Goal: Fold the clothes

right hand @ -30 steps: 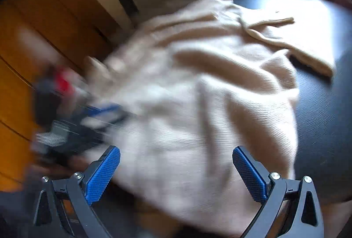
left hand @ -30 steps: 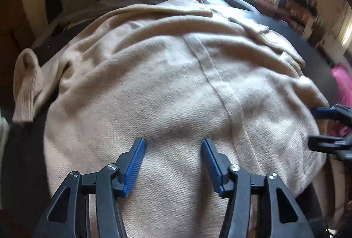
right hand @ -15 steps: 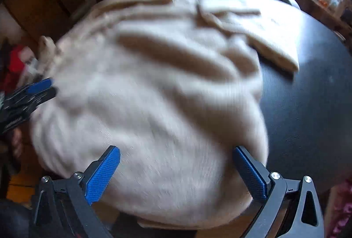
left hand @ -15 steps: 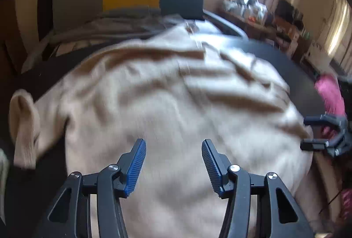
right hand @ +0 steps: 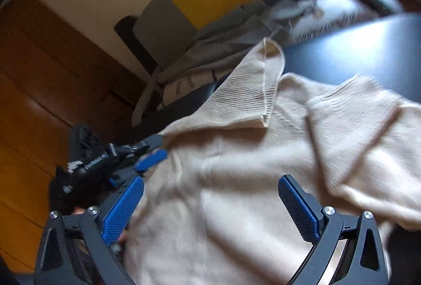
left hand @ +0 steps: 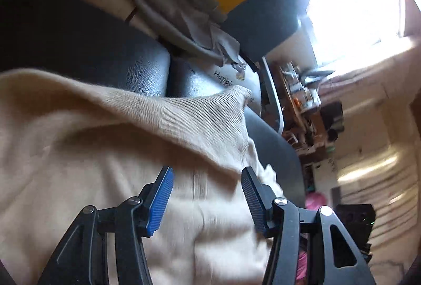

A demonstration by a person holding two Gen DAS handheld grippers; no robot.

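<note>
While a cream sweater (left hand: pixel 92 153) lies rumpled across the dark desk (right hand: pixel 355 48), the left gripper (left hand: pixel 208 195) and right gripper (right hand: pixel 210 206) hover over it, fingers spread and empty, so each should probably pinch a ribbed edge cleanly before folding

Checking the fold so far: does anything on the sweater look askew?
Yes. A ribbed cuff lies flopped diagonally across the beige sweater, and the knit is bunched in ridges rather than flat. Both grippers are open above it.

Beige ribbed sweater (left hand: pixel 79 153); blue-padded black tongs (right hand: pixel 210 206)
</note>
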